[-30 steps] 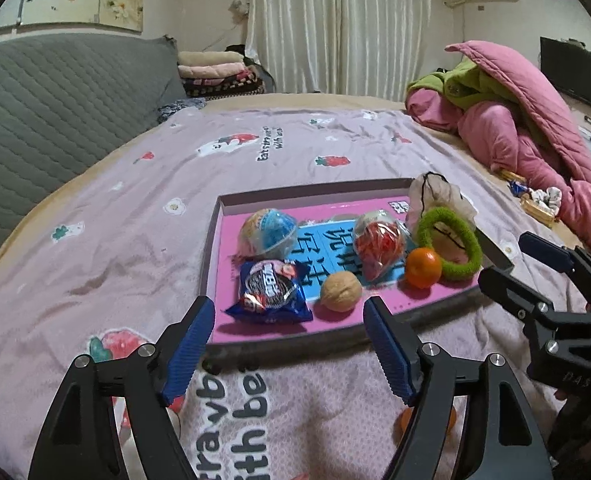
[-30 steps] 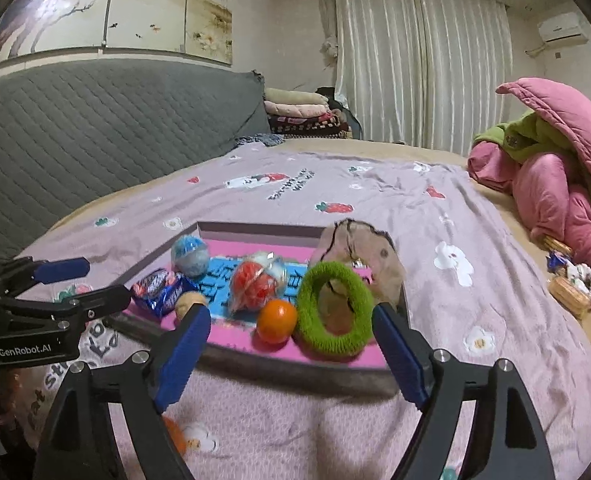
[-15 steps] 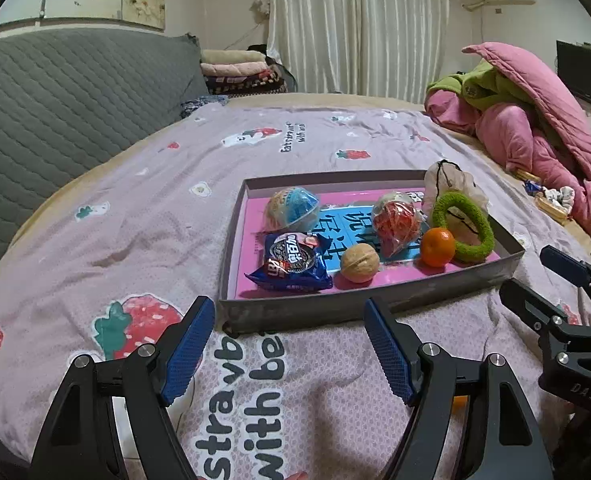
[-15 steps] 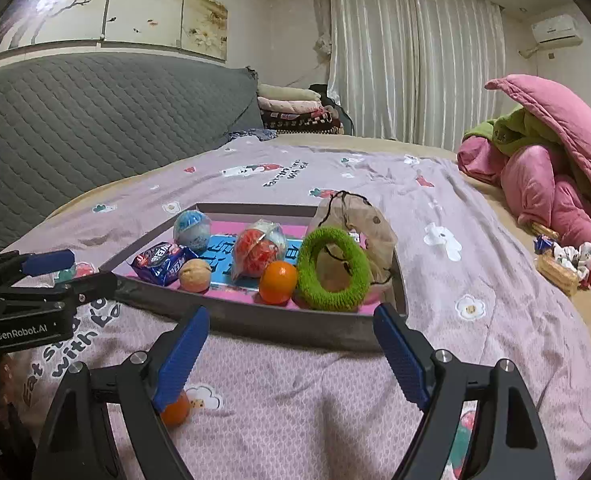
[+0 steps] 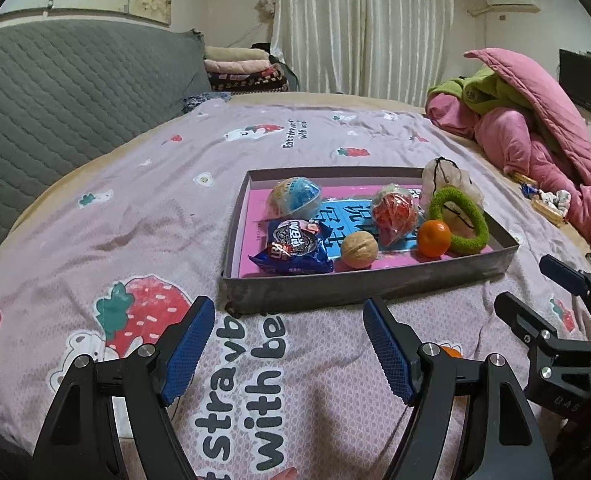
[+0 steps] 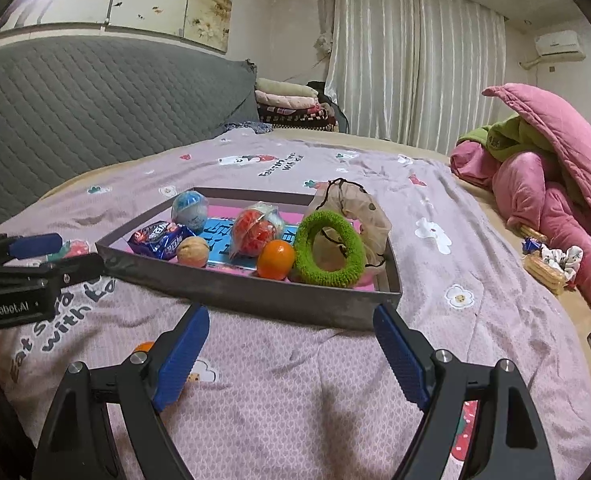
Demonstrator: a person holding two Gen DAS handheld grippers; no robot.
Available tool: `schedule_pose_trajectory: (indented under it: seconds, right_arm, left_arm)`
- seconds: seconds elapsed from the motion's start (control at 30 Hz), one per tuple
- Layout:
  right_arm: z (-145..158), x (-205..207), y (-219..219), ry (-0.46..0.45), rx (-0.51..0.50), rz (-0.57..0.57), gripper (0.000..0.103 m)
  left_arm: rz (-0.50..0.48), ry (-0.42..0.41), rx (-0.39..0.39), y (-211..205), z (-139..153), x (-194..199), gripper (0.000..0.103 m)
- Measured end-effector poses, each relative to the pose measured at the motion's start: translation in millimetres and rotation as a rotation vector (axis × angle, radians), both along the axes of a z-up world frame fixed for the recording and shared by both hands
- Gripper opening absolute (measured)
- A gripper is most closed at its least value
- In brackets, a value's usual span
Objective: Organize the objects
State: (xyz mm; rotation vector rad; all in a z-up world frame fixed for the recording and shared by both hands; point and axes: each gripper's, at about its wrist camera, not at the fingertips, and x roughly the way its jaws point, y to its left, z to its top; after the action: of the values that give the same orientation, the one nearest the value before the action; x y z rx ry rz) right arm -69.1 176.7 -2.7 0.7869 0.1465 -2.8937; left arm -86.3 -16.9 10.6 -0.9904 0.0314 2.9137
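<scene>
A grey tray (image 5: 367, 282) with a pink floor sits on the bed. It holds a blue ball (image 5: 295, 202), a blue cookie packet (image 5: 293, 250), a walnut (image 5: 358, 250), a red netted ball (image 5: 395, 212), an orange (image 5: 434, 238), a green ring (image 5: 457, 222) and a beige pouch (image 5: 449, 178). A second small orange (image 6: 143, 347) lies on the cover outside the tray, partly hidden behind a finger. My left gripper (image 5: 289, 350) is open and empty, short of the tray's near wall (image 6: 255, 294). My right gripper (image 6: 291, 354) is open and empty too.
The bed has a lilac strawberry-print cover (image 5: 135, 208). A grey quilted headboard (image 5: 55, 92) stands at the left. Pink and green quilts (image 5: 535, 120) are heaped at the right, with snacks (image 6: 547, 264) beside them. Folded blankets (image 5: 243, 68) lie at the back.
Both grippers have pulled back from the tray and dropped lower. The tray now looks farther off. The loose orange has come into sight. Both stay open.
</scene>
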Motion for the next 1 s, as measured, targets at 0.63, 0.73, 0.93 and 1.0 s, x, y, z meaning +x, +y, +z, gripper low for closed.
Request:
schedule_pose_trajectory:
  seconds: [0.63,0.73,0.93,1.0]
  right_arm:
    - [-8.3,17.1,0.0,-0.012,0.002,-0.044,0.084]
    - [-10.5,19.2,0.1,-0.018,0.004,-0.053,0.084]
    - [-15.2,22.0,0.8,-0.036,0.006,-0.07,0.084]
    - [-16.4,23.8,0.7,-0.039,0.006,-0.072,0.084]
  left_arm:
    - [0.006,-0.023,0.017,-1.8,-10.9,13.0,0.078]
    - [0.005,-0.026,0.013,-1.5,-12.9,14.5,0.078]
    - [0.0,-0.034,0.012,-2.0,-16.4,18.2,0.078]
    - [-0.006,-0.045,0.015,-2.4,-18.9,19.0,0.078]
